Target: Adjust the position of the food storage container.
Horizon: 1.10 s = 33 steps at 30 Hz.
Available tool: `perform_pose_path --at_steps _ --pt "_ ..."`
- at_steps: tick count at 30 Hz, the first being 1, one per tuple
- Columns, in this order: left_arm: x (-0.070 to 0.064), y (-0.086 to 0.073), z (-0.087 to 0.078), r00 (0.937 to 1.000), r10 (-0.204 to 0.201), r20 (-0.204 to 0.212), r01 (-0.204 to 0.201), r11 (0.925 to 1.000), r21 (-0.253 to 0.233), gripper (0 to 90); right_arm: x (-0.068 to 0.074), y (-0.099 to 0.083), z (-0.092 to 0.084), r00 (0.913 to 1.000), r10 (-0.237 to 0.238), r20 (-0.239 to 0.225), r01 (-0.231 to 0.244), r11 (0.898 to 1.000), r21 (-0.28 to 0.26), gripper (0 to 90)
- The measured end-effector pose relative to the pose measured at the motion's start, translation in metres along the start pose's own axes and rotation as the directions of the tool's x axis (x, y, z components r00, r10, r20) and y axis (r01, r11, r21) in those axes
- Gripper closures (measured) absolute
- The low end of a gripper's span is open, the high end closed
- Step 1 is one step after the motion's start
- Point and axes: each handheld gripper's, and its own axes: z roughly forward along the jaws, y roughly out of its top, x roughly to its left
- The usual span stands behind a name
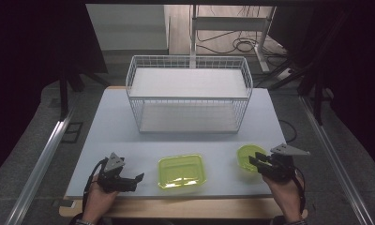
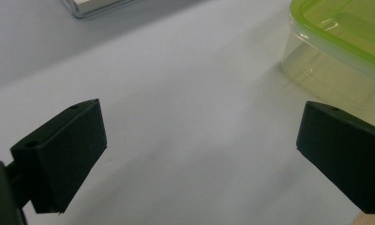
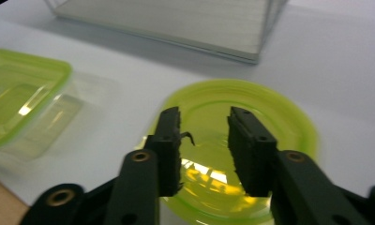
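High view looks down across the desk (image 1: 106, 122); both claw cameras sit close above it, sharing the rectangular container (image 1: 181, 171).

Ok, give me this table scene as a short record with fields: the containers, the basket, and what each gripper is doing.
surface: white table top
rack: white wire basket, at the far middle of the table
container 1: rectangular green-lidded container, near edge, centre
container 2: round green-lidded container, near edge, right
left gripper: fingers wide apart, nothing between them, beside the rectangular container
right gripper: fingers partly closed over the round lid's edge; whether they press on it is unclear
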Motion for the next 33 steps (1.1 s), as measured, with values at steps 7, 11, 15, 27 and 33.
perform_pose_path --at_steps 7,11,15,27,33 --pt "-0.001 0.001 0.000 1.0000 -0.001 0.000 0.001 1.0000 0.001 1.7 0.019 0.011 0.014 0.9954 -0.071 -0.065 0.073 0.997 0.038 86.8" --pt "-0.001 0.001 0.000 1.0000 -0.004 0.002 0.004 1.0000 0.004 1.9 0.028 0.018 0.021 0.9906 -0.086 -0.107 0.090 0.995 0.040 88.7" --pt "-0.002 0.001 0.001 1.0000 0.004 0.000 -0.004 0.9999 0.013 2.0 0.037 0.020 0.031 0.9850 -0.111 -0.132 0.120 0.991 0.059 88.6" --pt "-0.004 0.001 0.001 0.9999 0.012 0.004 -0.012 0.9995 0.029 2.4 0.024 0.013 0.044 0.9899 -0.104 -0.095 0.117 0.985 0.131 88.9" --pt "-0.004 0.001 0.002 0.9998 0.019 0.004 -0.019 0.9991 0.039 2.6 0.006 0.009 0.038 0.9949 -0.082 -0.058 0.089 0.987 0.130 88.8"
